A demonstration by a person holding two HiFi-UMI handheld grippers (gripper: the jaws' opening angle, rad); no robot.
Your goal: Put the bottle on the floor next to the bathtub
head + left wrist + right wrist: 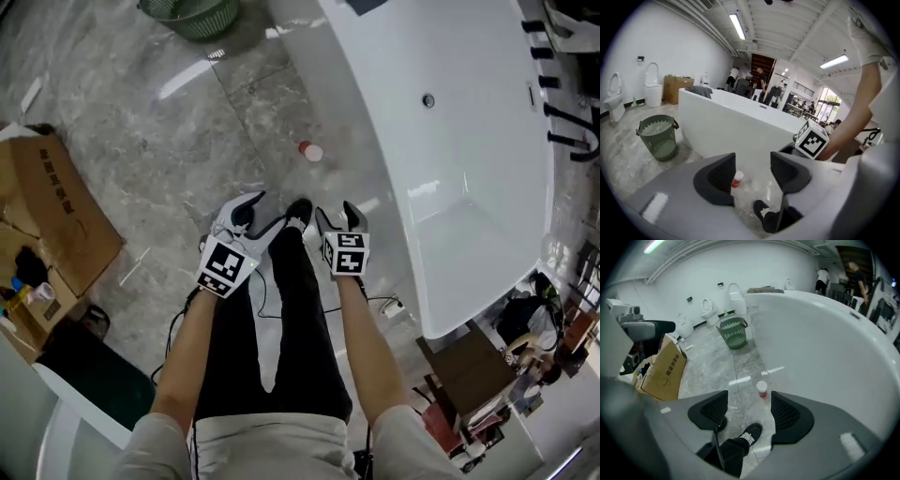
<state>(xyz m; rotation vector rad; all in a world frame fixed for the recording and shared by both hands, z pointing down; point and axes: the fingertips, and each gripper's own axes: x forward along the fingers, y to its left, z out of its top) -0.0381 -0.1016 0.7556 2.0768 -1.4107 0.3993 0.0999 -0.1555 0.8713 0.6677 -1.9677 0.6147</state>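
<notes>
- The bottle [310, 151] with the red cap is on the floor [169, 141], just beside the outer wall of the bathtub [450, 141]. It seems to stand upright, and nothing touches it.
- The left gripper [258, 214] is above the floor and apart from the bottle. In the left gripper view its fingers [719, 180] are wide, and the bottle shows only far behind the gap, not between them.
- The right gripper [337, 217] is beside the left one. Its fingers [787, 418] are also wide and hold nothing; through the gap one sees the floor and the person's shoe [751, 433].
- I judge that the placing step is done, because the bottle is free and in the place that the task names.
- The next move calls for little: to keep both grippers away from the bottle, so that it does not fall over.
</notes>
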